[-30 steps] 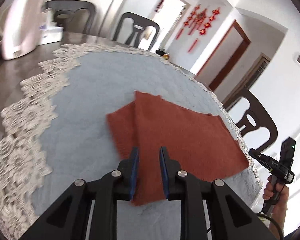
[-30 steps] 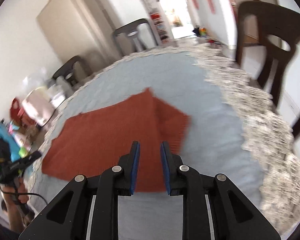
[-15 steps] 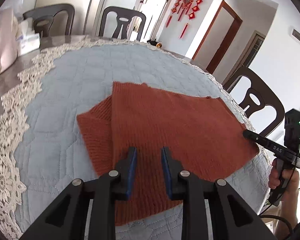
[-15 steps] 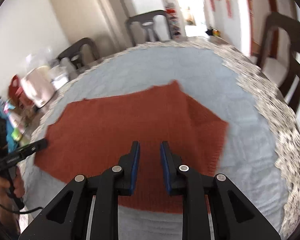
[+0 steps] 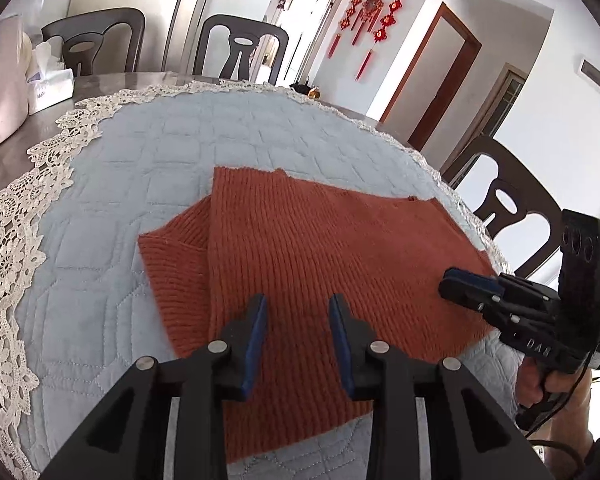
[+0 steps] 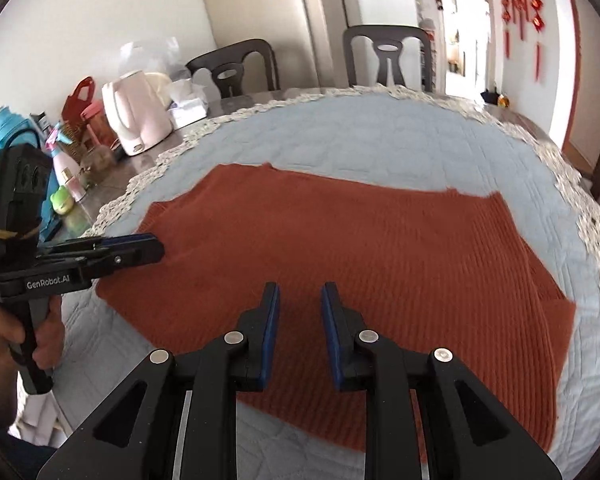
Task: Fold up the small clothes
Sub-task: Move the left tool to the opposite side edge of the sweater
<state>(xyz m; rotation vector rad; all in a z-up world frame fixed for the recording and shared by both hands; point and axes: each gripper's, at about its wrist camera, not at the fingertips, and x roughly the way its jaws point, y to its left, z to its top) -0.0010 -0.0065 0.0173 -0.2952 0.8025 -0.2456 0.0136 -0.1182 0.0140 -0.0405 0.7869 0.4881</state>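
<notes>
Rust knit garment (image 5: 324, 264) lies flat on the quilted bench (image 5: 148, 152), one sleeve folded in. Left hand-held gripper (image 5: 298, 340) has just been opening, nothing between; right hand-held gripper (image 6: 299, 336) slightly apart, empty. Each should pinch one near corner (both layers), then lift evenly.

I count one knit (image 5: 320, 256) on one quilted cloth (image 5: 148, 160), my two claws (image 5: 298, 340) (image 6: 300, 336), three chairs (image 5: 240, 54), one kettle (image 6: 134, 116), one tissue box (image 5: 50, 88).
</notes>
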